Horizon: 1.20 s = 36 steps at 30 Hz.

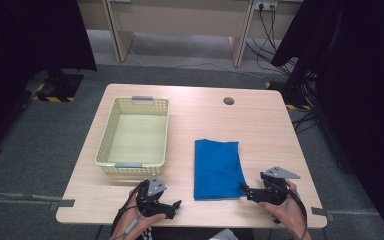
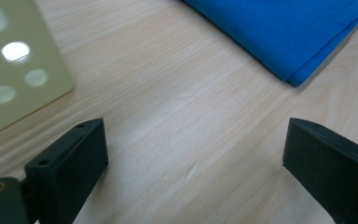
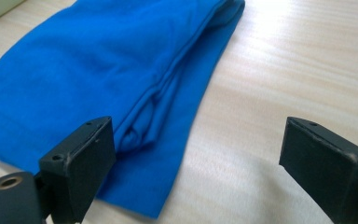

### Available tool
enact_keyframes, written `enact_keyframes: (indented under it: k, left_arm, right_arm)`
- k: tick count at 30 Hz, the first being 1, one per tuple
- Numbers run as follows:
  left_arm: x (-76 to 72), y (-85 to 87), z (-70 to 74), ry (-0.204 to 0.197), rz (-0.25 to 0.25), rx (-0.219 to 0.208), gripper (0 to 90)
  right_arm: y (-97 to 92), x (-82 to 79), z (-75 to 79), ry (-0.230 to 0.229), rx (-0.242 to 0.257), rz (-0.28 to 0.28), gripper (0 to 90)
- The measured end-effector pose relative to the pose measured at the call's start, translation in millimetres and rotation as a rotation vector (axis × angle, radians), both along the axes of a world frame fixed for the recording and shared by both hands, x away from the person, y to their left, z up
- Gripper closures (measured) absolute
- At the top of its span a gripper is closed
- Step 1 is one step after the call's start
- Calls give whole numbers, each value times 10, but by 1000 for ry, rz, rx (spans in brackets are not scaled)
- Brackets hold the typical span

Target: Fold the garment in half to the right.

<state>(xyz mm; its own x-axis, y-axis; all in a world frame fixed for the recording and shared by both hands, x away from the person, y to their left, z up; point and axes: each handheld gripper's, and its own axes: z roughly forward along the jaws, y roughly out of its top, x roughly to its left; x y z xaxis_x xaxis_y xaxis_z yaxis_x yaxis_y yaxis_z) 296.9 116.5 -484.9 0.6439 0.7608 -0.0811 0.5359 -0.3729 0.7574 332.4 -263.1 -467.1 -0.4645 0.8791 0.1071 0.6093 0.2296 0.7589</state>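
Folded blue cloth (image 1: 217,169) lies flat on the desk (image 1: 260,125), right of centre, with the yellow basket (image 1: 111,135) at its nine o'clock. The right hand-held gripper (image 1: 243,189) sits at the cloth's near right corner, about five o'clock from its middle, jaws wide apart and nothing clamped (fabric edge just beside one jaw). The left hand-held gripper (image 1: 176,205) hovers at seven o'clock, jaws spread over bare wood.
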Motion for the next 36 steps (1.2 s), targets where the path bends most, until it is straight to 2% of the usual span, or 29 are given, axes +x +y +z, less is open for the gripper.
enact_keyframes:
  k: [5, 16, 27, 33, 36]
  left_arm:
    - [-67, 101, -18, -17, 11, 10, 52]
    - [-165, 167, -46, -50, 23, 29, 48]
    - [-221, 201, -58, -61, 33, 30, 48]
    - [-241, 225, -58, -57, 43, 21, 46]
    - [-256, 235, -55, -55, 46, 30, 44]
  right_arm:
    - [-33, -80, -15, 0, 0, 1, 95]
    - [-123, -257, -12, -16, 5, -9, 75]
    - [-171, -401, -59, -18, 25, -5, 56]
    - [-196, -489, -74, -21, 33, -2, 40]
    - [-206, -533, -74, -26, 27, -7, 31]
